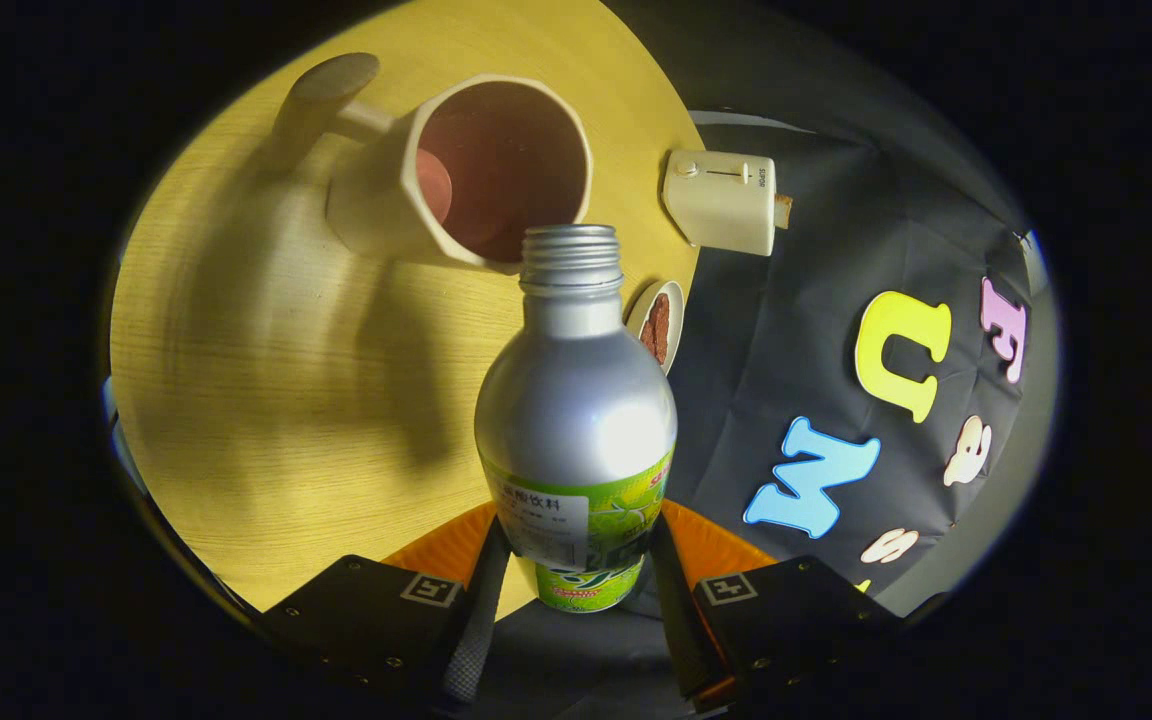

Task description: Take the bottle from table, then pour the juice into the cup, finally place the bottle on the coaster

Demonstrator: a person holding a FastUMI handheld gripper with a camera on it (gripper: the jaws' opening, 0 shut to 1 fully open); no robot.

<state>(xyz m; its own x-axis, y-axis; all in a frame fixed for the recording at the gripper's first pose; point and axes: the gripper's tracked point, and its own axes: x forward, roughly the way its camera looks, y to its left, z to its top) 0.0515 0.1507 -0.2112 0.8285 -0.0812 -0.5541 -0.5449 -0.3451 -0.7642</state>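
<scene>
Bottle pinched by the gripper, its mouth brought up to the cup.

The round wooden table is seen as the largest thing, with everything else placed around the bottle. The silver bottle, uncapped and green-labelled, is clamped low on its body between both fingers of the gripper. Just beyond its open neck, the cream cup is seen with a dark red inside, its handle turned away. Further off beyond the bottle, a small cream box is set at the table's edge. Just beside the bottle's shoulder, a small coaster is seen.
</scene>
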